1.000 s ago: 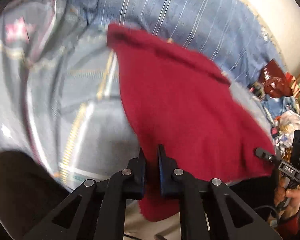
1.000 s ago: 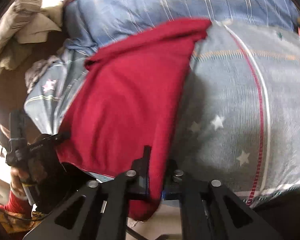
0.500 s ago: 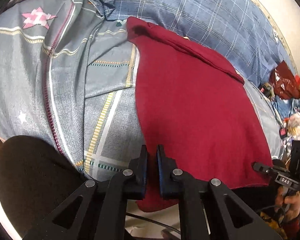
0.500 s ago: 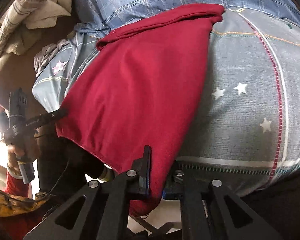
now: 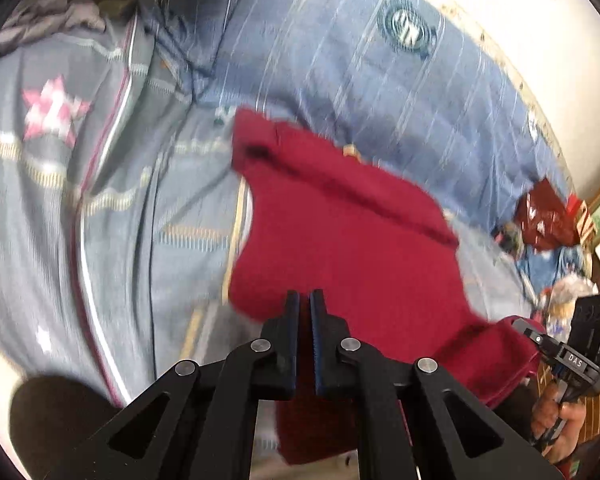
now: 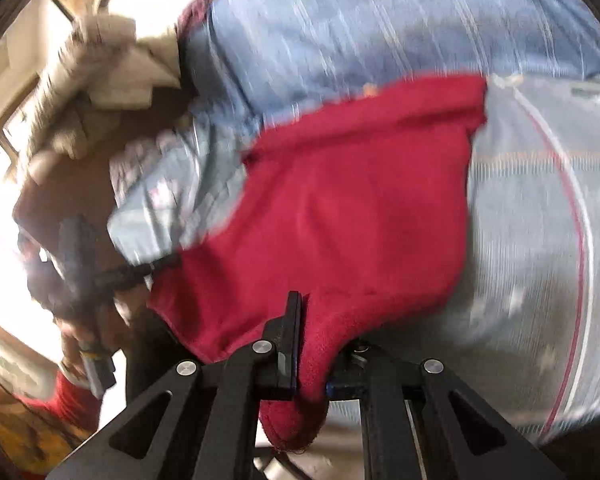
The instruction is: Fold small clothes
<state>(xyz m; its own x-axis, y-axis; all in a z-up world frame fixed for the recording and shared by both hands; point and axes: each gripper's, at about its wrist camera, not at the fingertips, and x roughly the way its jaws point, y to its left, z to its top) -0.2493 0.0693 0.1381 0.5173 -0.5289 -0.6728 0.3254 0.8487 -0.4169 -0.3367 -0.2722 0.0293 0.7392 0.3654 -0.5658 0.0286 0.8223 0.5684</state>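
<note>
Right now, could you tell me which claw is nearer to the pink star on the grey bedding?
Left. The left claw grips the red garment on the pink star's side; the right claw holds the opposite corner.

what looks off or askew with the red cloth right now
Nothing looks damaged or spilled. The red cloth is lopsided: its near corners are pinched in the left gripper and right gripper and raised, while the far edge is bunched into a rumpled ridge on the bedspread.
</note>
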